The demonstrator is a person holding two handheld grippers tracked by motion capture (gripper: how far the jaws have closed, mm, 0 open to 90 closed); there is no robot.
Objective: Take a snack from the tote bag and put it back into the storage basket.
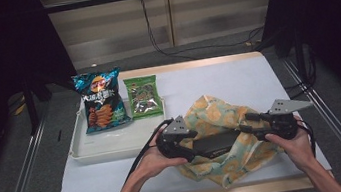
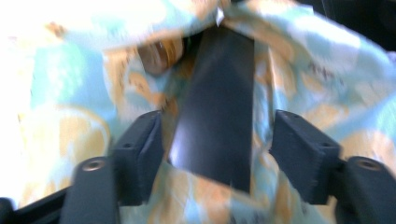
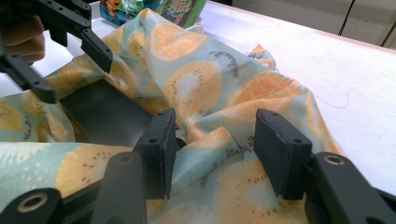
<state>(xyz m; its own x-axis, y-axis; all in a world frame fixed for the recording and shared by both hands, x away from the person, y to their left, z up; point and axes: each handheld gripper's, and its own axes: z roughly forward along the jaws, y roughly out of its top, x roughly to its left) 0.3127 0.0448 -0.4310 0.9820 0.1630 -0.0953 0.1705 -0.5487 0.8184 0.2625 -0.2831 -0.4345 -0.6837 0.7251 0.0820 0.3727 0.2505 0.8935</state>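
1. The cloth bag (image 1: 224,134) was pale turquoise, printed with orange citrus slices and seeded kiwi rounds.
2. A flat black box (image 1: 214,144) lay in its folds.
3. Both tongs, left (image 2: 215,154) and right (image 3: 215,149), were black.
4. At ten o'clock, a blue crisp packet (image 1: 100,102) showed orange crisps.
5. Beside it, a green snack packet (image 1: 143,97).
6. The tray (image 1: 100,149) was white; the surface (image 1: 236,74) white with a wooden edge.

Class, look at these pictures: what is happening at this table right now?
A person works a fruit-print cloth bag with a gripper in each hand. The left gripper and right gripper face each other across the bag, with a flat black item lying in its folds between them. Neither gripper's jaws press on anything. A chip bag and a green snack packet wait on the white tray.
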